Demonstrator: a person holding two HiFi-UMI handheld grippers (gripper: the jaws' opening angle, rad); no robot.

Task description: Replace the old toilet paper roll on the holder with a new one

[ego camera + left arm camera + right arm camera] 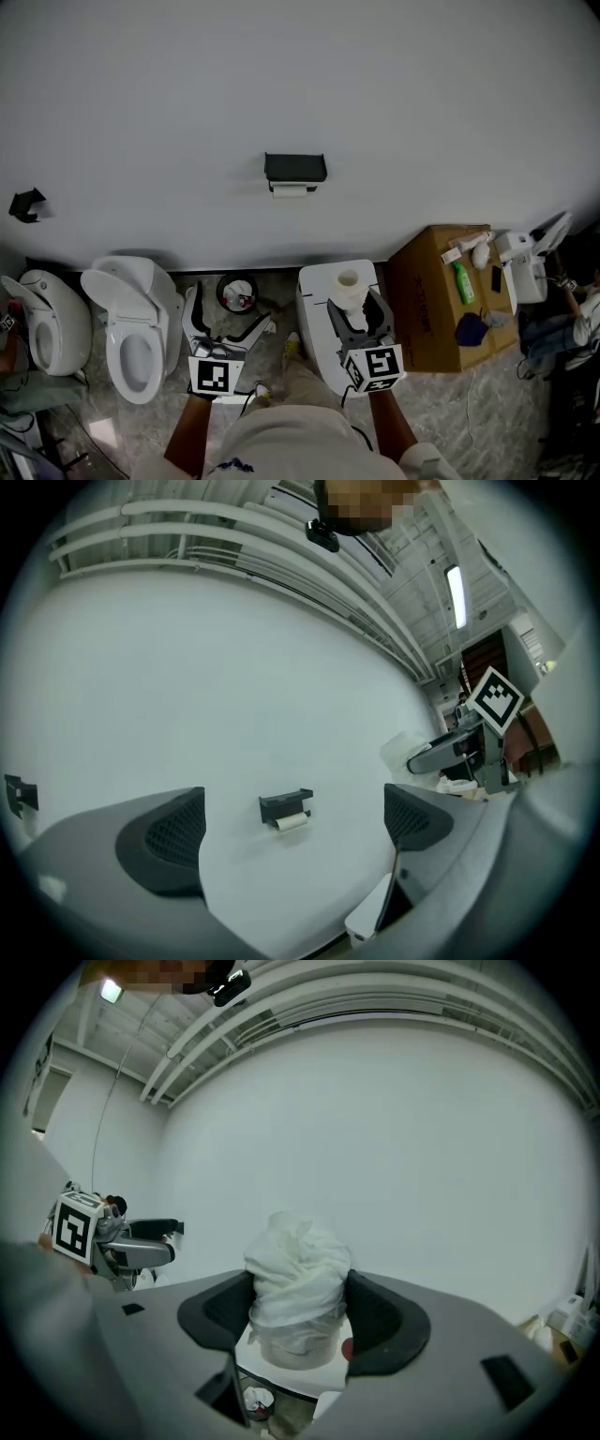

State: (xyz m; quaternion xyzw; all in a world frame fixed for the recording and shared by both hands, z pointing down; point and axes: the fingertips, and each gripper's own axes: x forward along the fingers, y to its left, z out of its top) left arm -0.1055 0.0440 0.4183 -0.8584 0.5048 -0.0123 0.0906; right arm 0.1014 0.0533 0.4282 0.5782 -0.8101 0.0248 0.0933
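The holder (295, 168) is a dark bracket fixed on the white wall (300, 84), and the old roll (291, 190) hangs just under it, lying flat with its long axis along the wall. The holder is ahead of the person, about in the middle between the two hands and well apart from both. The left tool (231, 311) has its jaws wide apart with nothing between them. In the left gripper view the holder and the old roll show exactly in the gap between these jaws, so this tool is aimed straight at them. The right tool (354, 298) is clamped on the new roll (298, 1288), with one pad on each side of it. The paper on this roll looks loose and crumpled at the top. The new roll stands upright, its hole facing up toward the head camera, above a white box (314, 328) on the floor; I cannot tell if it touches the box or is lifted from it. So the axis of the new roll is vertical while the old one lies level along the wall, and I think it must be turned on its side before it can go on the holder. The free left tool seems the natural one to take the old roll off first
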